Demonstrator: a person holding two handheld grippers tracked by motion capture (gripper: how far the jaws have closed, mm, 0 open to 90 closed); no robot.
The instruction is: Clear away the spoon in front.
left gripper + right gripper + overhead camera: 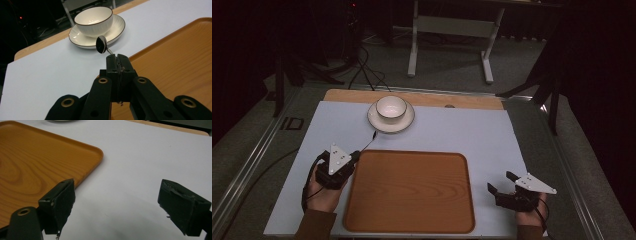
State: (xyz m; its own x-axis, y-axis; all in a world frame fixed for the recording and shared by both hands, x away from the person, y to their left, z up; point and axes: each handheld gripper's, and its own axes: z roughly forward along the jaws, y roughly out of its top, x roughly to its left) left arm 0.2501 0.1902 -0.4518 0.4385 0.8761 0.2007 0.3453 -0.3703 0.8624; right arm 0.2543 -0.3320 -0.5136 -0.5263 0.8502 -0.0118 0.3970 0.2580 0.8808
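From above we can barely make out the thin dark spoon point(368, 142) running from the left hand-held gripper point(354, 156) toward the saucer point(390, 119) — its bowl end is too small to read there. The left gripper view settles it: the jaws are pressed together on the spoon's handle, most of it hidden between them, and the shiny spoon bowl point(101, 44) sticks out just before the saucer's rim, though we cannot tell whether they touch. A white bowl point(93, 17) with a dark rim sits on that saucer point(115, 28).

The right hand-held gripper point(502, 182) hovers over the white bench point(452, 132) beside the wooden tray point(409, 190), jaws spread wide with nothing between them. Its own view cuts off most of the tray point(30, 157) — one rounded corner shows.
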